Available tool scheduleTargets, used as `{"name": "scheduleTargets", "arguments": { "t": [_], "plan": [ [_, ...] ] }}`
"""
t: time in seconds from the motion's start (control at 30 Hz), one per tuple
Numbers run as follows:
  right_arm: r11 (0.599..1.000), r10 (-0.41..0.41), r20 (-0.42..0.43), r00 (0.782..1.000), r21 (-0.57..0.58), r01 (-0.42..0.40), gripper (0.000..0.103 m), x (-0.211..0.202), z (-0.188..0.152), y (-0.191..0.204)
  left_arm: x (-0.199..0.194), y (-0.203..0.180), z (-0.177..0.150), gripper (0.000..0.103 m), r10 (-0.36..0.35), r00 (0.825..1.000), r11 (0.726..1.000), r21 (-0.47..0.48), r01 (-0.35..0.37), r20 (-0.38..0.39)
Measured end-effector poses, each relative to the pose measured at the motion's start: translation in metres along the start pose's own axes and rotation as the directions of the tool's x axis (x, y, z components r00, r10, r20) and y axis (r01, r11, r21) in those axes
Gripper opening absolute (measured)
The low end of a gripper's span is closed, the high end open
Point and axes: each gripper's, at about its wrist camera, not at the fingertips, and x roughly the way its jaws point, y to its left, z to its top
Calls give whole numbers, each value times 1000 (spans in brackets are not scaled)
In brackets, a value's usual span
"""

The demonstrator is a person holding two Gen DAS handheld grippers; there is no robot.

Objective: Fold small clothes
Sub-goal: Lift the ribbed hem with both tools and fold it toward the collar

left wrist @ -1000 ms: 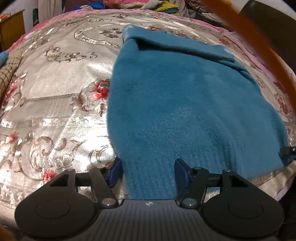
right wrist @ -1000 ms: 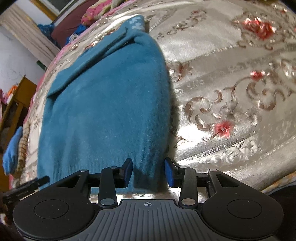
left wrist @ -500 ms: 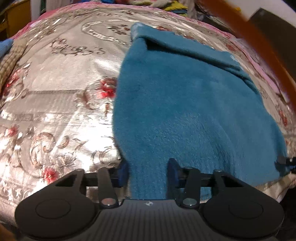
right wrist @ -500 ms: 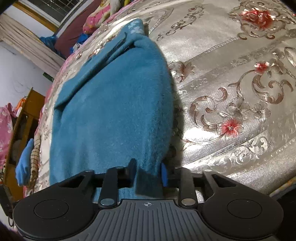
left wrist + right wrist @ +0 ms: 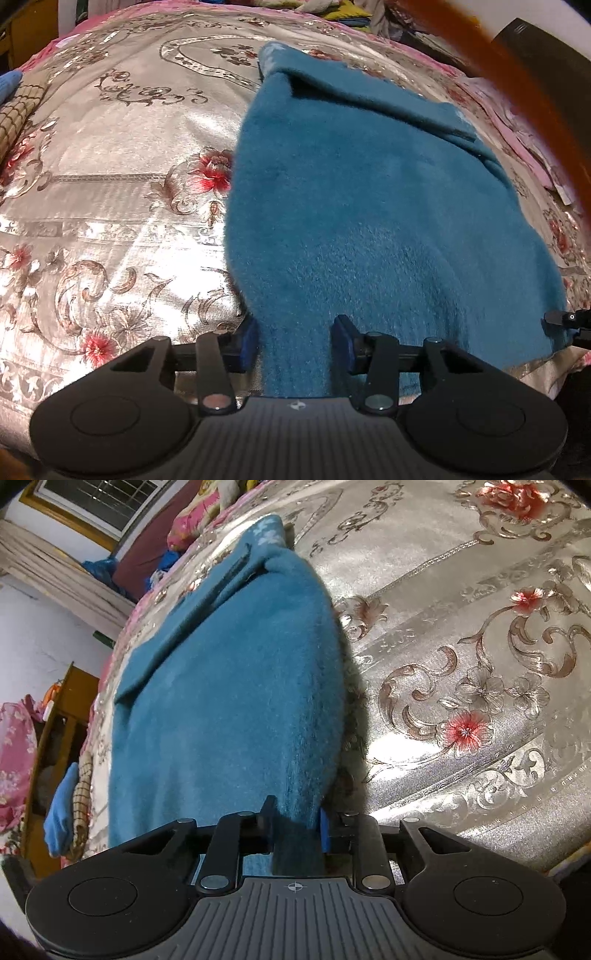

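The blue sweater lies flat on the shiny bedspread. Our left gripper has the near hem between its fingers, but we cannot tell if it pinches yet. Our right gripper looks closed on the other hem corner. We should squeeze both sides tight, lift them together, keep them level, and lay the hem up by the collar.

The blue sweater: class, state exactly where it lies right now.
The blue sweater lies flat on the flowered bedspread, its near hem between the fingers of the left gripper and the right gripper.
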Motion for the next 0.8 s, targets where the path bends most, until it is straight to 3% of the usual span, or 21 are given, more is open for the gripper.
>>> {"name": "scheduleTargets", "arguments": {
  "t": [0.1, 0.23, 0.33, 0.4, 0.47, 0.57, 0.67, 0.8],
  "plan": [
    [1000, 17, 1, 1000, 13, -17, 24, 0, -1, -5, -1, -1, -3, 51, -2, 1000, 1000, 4, 2, -6],
    [999, 35, 8, 999, 26, -35, 24, 2, -3, -8, 0, -4, -6, 69, -31, 999, 999, -30, 31, -6],
    [997, 59, 9, 998, 56, -60, 24, 1, -3, -12, 2, -10, -6, 70, -25, 1000, 999, -36, 24, -8],
    [995, 72, 8, 997, 63, -73, 24, 1, -4, -15, 2, -9, -3, 67, -31, 1000, 998, -56, 31, -4],
    [994, 78, 8, 997, 75, -78, 24, 3, -3, -16, 2, -6, 0, 54, -30, 1000, 996, -82, 30, -5],
    [991, 98, 8, 995, 91, -99, 24, 3, -2, -19, -1, 5, 3, 42, -53, 999, 990, -132, 53, -2],
    [989, 106, 15, 994, 101, -106, 21, 1, -3, -17, -4, 14, 3, 36, -75, 997, 983, -170, 73, -2],
    [987, 128, 32, 991, 96, -131, 19, -7, -3, -13, -12, 17, 3, 36, -74, 997, 983, -167, 75, 13]
  ]
}}
